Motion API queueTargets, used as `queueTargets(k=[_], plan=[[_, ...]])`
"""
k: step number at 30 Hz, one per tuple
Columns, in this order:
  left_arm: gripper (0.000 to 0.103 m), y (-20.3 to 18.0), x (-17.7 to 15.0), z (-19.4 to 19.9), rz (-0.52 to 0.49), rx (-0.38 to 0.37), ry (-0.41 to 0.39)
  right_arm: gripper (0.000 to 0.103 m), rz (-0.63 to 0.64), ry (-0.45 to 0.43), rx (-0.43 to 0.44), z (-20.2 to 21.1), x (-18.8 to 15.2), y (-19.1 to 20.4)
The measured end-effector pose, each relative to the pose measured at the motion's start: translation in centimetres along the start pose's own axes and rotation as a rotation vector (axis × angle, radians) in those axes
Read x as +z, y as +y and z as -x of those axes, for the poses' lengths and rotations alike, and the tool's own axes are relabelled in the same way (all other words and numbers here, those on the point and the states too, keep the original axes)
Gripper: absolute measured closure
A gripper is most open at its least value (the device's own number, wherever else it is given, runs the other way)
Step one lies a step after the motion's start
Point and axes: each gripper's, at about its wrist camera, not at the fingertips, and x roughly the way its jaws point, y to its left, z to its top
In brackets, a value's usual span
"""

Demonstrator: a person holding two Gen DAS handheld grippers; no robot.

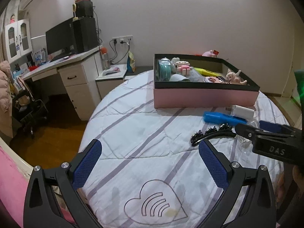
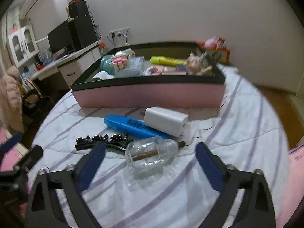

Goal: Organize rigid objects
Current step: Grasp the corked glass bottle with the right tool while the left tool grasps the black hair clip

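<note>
On the striped bedspread lie a clear small bottle [image 2: 150, 154] with a brown stick through it, a black beaded hair clip [image 2: 102, 141], a blue oblong case [image 2: 133, 126] and a white charger block [image 2: 165, 120]. My right gripper [image 2: 151, 147] stands open just over the bottle, its blue pads apart from the glass on both sides. My left gripper [image 1: 150, 146] is open over bare bedspread, with the hair clip [image 1: 210, 133] at its right fingertip. In the left wrist view the right gripper [image 1: 252, 128] comes in from the right, covering most of the bottle.
A pink box with a black rim [image 2: 148, 95] stands behind the loose items, holding several toys, a yellow marker and a teal roll. A desk [image 1: 62, 64] with a monitor and a bedside cabinet [image 1: 110, 79] stand left of the bed, with wooden floor below.
</note>
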Motion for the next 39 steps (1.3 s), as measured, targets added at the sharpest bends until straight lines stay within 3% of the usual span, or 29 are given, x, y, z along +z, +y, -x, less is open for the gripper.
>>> queueTargets(k=[2, 5, 13, 21, 32, 33, 34, 35, 38, 39], plan=[[0.000, -0.4, 0.1, -0.6, -0.004, -0.011, 0.011, 0.040, -0.009, 0.036, 0.014, -0.9, -0.1, -0.5], [0.000, -1.0, 0.3, -1.1, -0.017, -0.025, 0.024, 0.041, -0.022, 0.049, 0.059, -0.7, -0.4, -1.2], [0.000, -4.4, 0.3, -2.9, -0.077, -0.091, 0.076, 0.041, -0.001, 0.039, -0.008, 2.1, -1.9, -4.7], [0.000, -8.5, 1.3, -5.9, -0.090, -0.195, 0.197, 0.041, -0.008, 0.031, 0.006, 1.9, -1.8, -6.1], [0.001, -9.6, 2.2, -8.7, -0.099, -0.111, 0.267, 0.041, 0.021, 0.039, 0.016, 0.9, -1.5, -6.2], [0.003, -9.5, 2.2, -8.6, -0.088, -0.111, 0.265, 0.041, 0.024, 0.041, 0.014, 0.8, -1.4, -6.2], [0.012, -9.4, 2.1, -8.4, -0.087, -0.120, 0.256, 0.041, 0.026, 0.040, 0.012, 0.7, -1.3, -6.1], [0.030, -9.2, 2.2, -8.1, -0.080, -0.127, 0.243, 0.041, 0.028, 0.042, 0.012, 0.6, -1.3, -6.1], [0.065, -8.5, 2.1, -7.4, -0.052, -0.129, 0.222, 0.041, 0.027, 0.043, 0.016, 0.5, -1.2, -6.2], [0.066, -8.4, 2.0, -7.2, -0.054, -0.133, 0.222, 0.041, 0.027, 0.044, 0.017, 0.5, -1.2, -6.2]])
